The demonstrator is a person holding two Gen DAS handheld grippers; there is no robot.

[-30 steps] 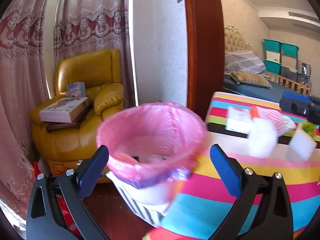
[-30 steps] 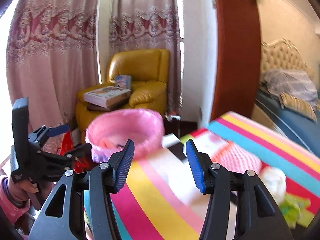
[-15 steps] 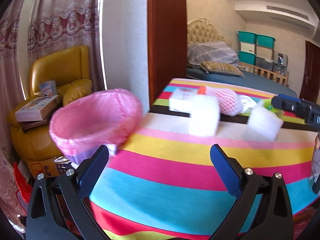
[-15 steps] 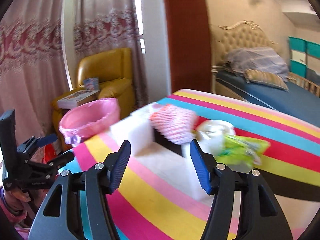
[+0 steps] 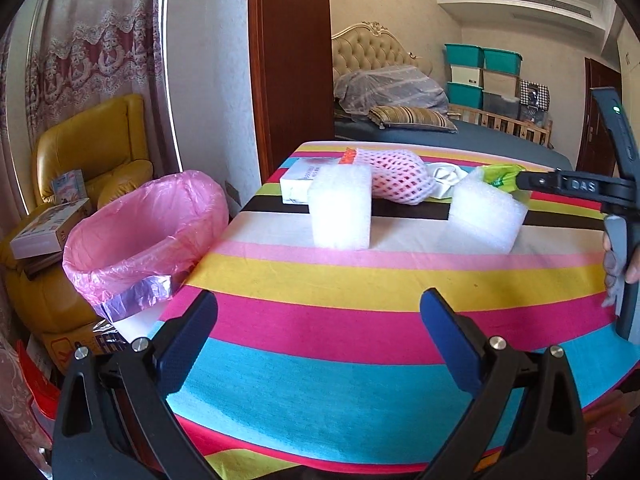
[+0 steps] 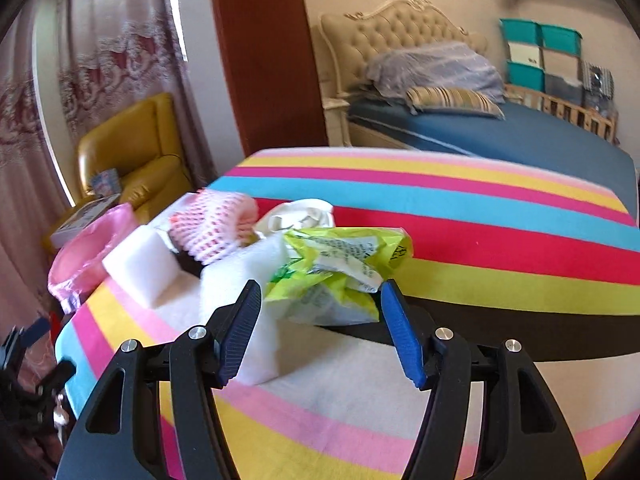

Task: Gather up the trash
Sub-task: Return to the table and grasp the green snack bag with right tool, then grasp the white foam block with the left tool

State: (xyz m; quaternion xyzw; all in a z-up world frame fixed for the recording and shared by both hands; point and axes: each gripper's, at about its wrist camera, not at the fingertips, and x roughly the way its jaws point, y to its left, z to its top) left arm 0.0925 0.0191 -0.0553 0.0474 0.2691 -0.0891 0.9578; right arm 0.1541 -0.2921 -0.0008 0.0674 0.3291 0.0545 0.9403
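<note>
Sitting on the striped tablecloth [image 5: 360, 280] is a little cluster of trash, seen at the upper middle of the left wrist view: two white foam blocks [image 5: 340, 206] up front, a pink foam net [image 5: 400, 180] and a white carton [image 5: 298, 184] behind them, plus a crumpled white bit [image 5: 444, 174] beside the net. A green wrapper [image 6: 336, 268] is seen dead center in the right wrist view, lying just past the right gripper [image 6: 320, 328]. That gripper's jaws are opening, about halfway wide, and nothing is pinched yet; the wrapper is framed between the blue fingertips [image 6: 396, 328] but isn't touched by them, as far as can be told. The left gripper [image 5: 320, 340] is spread wide at the bottom of its frame, nothing held, only tablecloth seen between the pads. A bin [image 5: 148, 236] lined with a pink bag is parked at the left, right against the table edge. A yellow armchair [image 5: 92, 148] with a box on it is seen behind the bin.
</note>
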